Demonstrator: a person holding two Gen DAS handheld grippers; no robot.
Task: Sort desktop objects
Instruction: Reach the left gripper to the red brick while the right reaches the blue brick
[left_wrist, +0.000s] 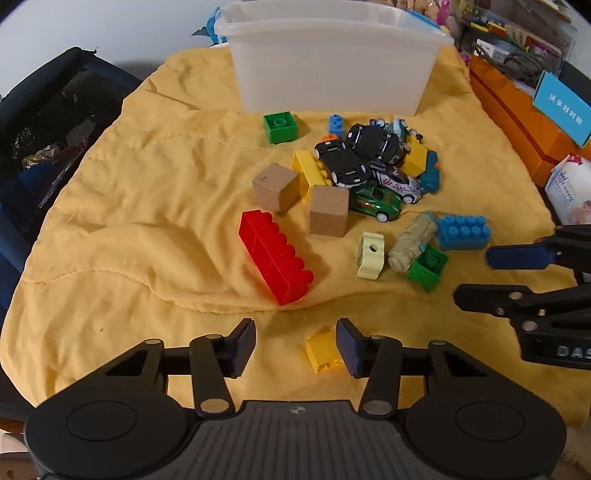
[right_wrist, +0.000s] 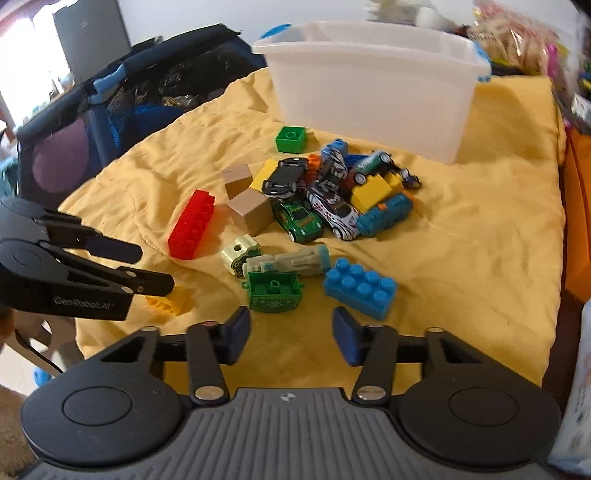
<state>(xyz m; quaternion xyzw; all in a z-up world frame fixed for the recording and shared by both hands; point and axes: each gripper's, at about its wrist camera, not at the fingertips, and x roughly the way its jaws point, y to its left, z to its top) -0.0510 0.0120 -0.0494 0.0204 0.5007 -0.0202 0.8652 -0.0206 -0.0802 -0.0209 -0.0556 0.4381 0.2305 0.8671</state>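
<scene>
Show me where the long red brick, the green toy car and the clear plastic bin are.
long red brick (left_wrist: 275, 256), left wrist view, on its studded top.
green toy car (right_wrist: 300, 218), right wrist view, on its roof.
clear plastic bin (left_wrist: 332, 74), left wrist view, on its front wall.

the yellow cloth (left_wrist: 129, 221) is bare on its left half and along its near edge, so a gripper can slide in there. a red brick (left_wrist: 275, 256) and two brown cubes (left_wrist: 275, 186) stand at the edge of that open part, and behind them a pile of toy cars (left_wrist: 364, 162) and bricks blocks the middle. the big white bin (left_wrist: 332, 70) stands like a wall at the far side.
</scene>
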